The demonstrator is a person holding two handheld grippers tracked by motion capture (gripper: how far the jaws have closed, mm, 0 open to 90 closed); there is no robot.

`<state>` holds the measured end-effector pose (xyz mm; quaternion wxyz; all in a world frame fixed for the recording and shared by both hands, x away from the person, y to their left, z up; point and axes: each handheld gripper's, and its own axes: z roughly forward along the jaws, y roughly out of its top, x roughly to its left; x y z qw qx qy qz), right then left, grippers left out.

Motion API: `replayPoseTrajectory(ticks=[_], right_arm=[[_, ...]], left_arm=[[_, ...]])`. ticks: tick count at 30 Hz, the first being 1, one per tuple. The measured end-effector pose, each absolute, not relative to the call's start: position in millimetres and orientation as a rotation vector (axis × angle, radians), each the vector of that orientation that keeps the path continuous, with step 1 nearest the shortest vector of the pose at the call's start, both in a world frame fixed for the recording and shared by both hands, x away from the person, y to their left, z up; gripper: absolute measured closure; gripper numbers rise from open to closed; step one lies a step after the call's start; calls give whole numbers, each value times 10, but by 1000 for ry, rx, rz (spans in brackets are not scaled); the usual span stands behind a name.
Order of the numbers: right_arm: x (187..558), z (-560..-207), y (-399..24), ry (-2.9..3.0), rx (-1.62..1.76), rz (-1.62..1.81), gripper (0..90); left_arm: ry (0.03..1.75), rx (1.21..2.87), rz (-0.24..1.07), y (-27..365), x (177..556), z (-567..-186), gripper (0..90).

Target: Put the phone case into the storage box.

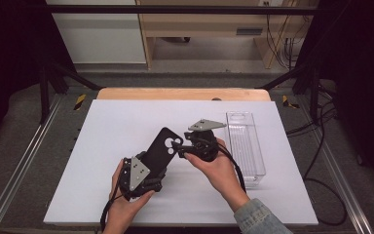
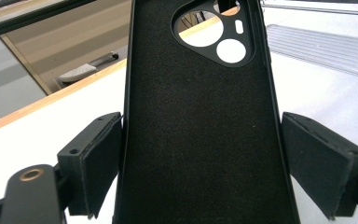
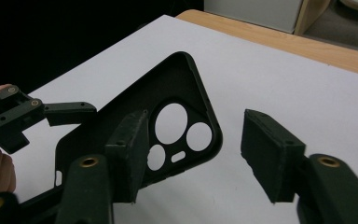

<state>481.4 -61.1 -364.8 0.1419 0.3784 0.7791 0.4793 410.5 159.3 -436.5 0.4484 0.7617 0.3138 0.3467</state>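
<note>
1. Nearest the high camera, a denim sleeve (image 1: 257, 218) and two bare hands come in from the near edge, each holding a gripper over the white worktop (image 1: 126, 122).
2. Left gripper (image 2: 200, 158): its jaws sit against both long edges of a black phone case (image 1: 159, 150), holding its near end; the case appears lifted, angled up and away to the far right, likely presented for the other hand.
3. Right gripper (image 3: 193, 154): jaws spread wide and holding nothing, with the case's camera-cutout corner between them, seemingly about to take that end.
4. Well to the right lies a clear plastic tray (image 1: 246, 146), a possible destination, though that is a guess.
5. From the left gripper view the soft inner lining shows; the right gripper view adds the cutout holes and raised rim; the high view alone places the tray.
</note>
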Motion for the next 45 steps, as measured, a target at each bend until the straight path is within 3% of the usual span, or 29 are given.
replayPoseTrajectory(ticks=[16,45], right_arm=[[4987,-3730,-619,2295,1178,1464,667],[4928,-3740,-627,2276,1254,1491,750]], left_arm=[[753,1881,870,1579,4087,-4353,151],[768,1898,890,1580,4106,-4377,150]])
